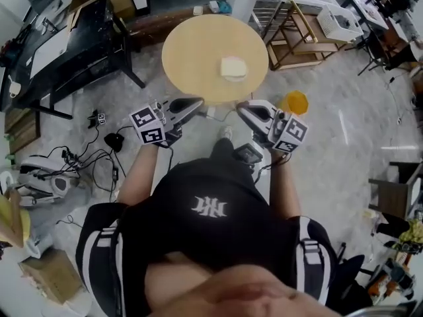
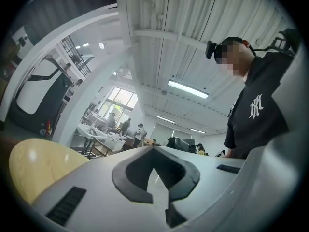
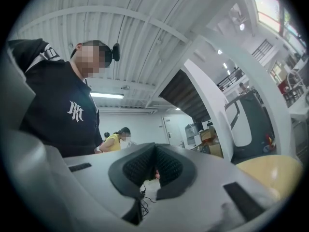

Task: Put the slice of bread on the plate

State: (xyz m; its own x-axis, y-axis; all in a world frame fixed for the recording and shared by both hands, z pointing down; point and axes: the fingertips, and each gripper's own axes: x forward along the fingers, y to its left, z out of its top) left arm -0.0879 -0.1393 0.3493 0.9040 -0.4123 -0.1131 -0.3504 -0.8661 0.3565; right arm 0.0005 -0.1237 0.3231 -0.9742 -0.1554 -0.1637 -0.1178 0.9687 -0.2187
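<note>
The grey stone floor [image 1: 344, 144] spreads under me, and just ahead of my fingers stands the round, pale wooden table [image 1: 198, 45], its near edge close beyond both tips. In the left gripper view its top shows low on the left, and in the right gripper view low on the right. Well off to the left of my left fingers is a black table [image 1: 73, 51], and cables [image 1: 86, 157] lie on the floor beside and behind that hand. My left gripper [image 1: 193, 103] and right gripper [image 1: 244, 109] are held side by side in front of my body, angled in toward each other, short of the table. On the left gripper [image 2: 154, 150] the fingers meet at the tips with nothing between them; on the right gripper [image 3: 155, 147] the fingers are likewise pressed together and empty. A yellow round thing [image 1: 295, 102] sits on the floor just right of my right fingers. The slice of bread [image 1: 233, 68] lies on the table's right half, ahead of my right fingers and apart from both grippers; I cannot tell whether a plate is under it.
</note>
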